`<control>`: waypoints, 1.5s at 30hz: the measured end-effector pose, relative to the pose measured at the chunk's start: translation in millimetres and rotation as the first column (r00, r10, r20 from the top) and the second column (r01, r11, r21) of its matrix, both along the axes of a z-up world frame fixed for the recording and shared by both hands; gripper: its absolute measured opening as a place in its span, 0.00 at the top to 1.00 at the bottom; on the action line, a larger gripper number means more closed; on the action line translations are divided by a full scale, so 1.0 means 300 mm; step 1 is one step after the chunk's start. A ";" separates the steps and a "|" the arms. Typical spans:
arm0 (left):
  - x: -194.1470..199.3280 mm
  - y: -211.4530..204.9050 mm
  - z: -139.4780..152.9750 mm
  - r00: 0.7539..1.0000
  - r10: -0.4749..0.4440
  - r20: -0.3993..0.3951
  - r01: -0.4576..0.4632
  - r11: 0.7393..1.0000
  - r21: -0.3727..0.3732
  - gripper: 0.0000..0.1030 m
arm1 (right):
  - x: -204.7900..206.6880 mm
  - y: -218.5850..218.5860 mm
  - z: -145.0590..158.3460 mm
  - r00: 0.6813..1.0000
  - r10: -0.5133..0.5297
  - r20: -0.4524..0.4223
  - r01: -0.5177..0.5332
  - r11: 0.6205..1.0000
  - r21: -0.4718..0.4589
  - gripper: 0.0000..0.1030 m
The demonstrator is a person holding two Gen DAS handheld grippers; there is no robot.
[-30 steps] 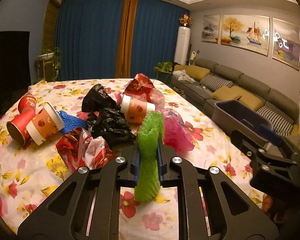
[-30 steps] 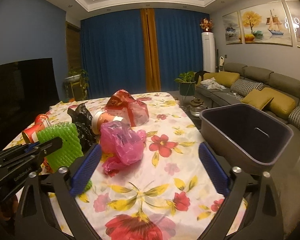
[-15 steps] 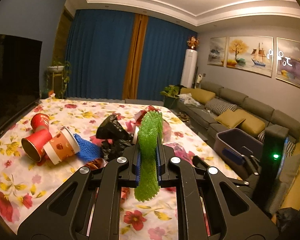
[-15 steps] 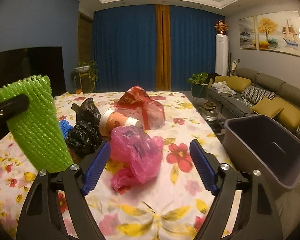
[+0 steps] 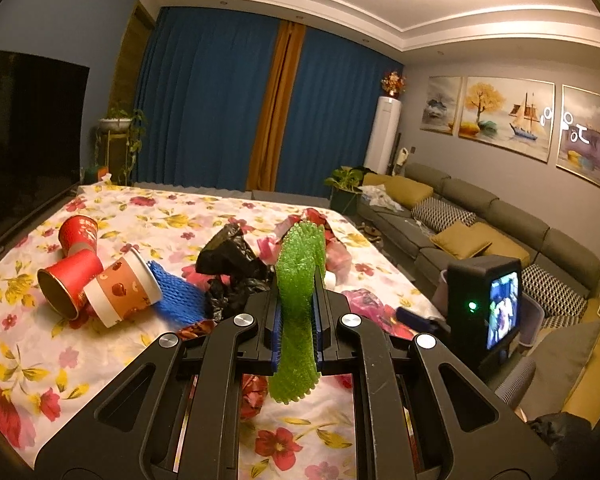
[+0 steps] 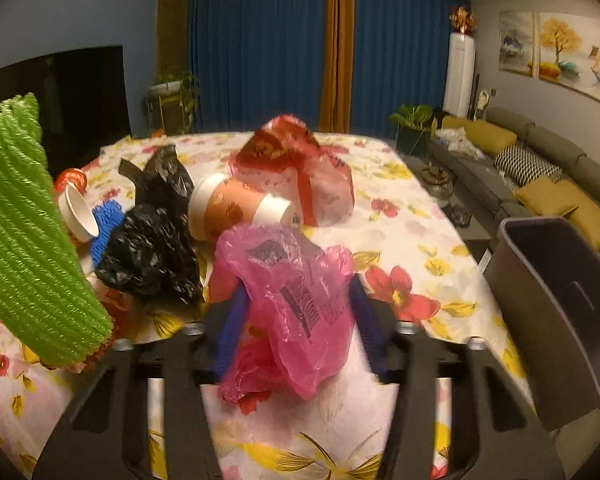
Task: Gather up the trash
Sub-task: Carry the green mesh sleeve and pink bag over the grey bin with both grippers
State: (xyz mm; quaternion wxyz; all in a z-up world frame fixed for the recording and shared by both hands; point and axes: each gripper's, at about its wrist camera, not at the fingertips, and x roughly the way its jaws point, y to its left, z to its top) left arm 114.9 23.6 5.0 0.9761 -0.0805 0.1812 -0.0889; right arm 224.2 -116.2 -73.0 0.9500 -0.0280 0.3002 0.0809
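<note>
Left gripper (image 5: 296, 330) pinches the green foam net (image 5: 298, 300) upright, clear of the table (image 5: 28, 364), presumably for carrying to the bin (image 6: 560, 300). Right gripper (image 6: 296, 320): jaws closing around the pink plastic bag (image 6: 296, 300). At 11 o'clock, black bags (image 6: 152, 252) and a paper cup (image 6: 236, 208) crowd it; bin at 3 o'clock.

A table with a flowery cloth (image 5: 148, 216) holds the trash: two red cups (image 5: 74, 264), a paper cup (image 5: 122, 292), blue foam net (image 5: 180, 298), black bags (image 6: 152, 248), a pink bag (image 6: 296, 304), another cup (image 6: 236, 208) and maybe a red-and-clear bag (image 6: 300, 168).
</note>
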 end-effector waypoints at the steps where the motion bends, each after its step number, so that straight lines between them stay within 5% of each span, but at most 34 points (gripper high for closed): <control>1: 0.002 -0.001 0.000 1.000 0.000 -0.002 0.000 1.000 0.000 0.89 | 0.006 -0.002 -0.003 1.000 0.000 -0.007 0.000 1.000 0.006 0.76; 7: 0.005 0.004 0.002 1.000 0.003 -0.001 -0.003 1.000 -0.007 0.89 | -0.030 -0.038 0.016 0.999 -0.015 0.032 0.015 1.000 0.014 0.90; 17: -0.012 -0.056 0.035 0.999 -0.029 0.019 0.029 1.000 -0.003 0.89 | -0.158 -0.195 0.135 0.987 -0.073 0.146 0.062 0.995 0.081 0.90; 28: 0.023 -0.273 0.067 0.990 -0.139 0.030 0.138 0.990 0.024 0.90 | -0.281 -0.407 0.225 0.960 -0.156 0.231 0.132 0.984 0.117 0.90; 45: 0.161 -0.754 0.103 0.933 -0.349 0.086 0.346 0.937 0.052 0.90 | -0.327 -0.817 0.245 0.849 -0.421 0.320 0.400 0.907 0.133 0.90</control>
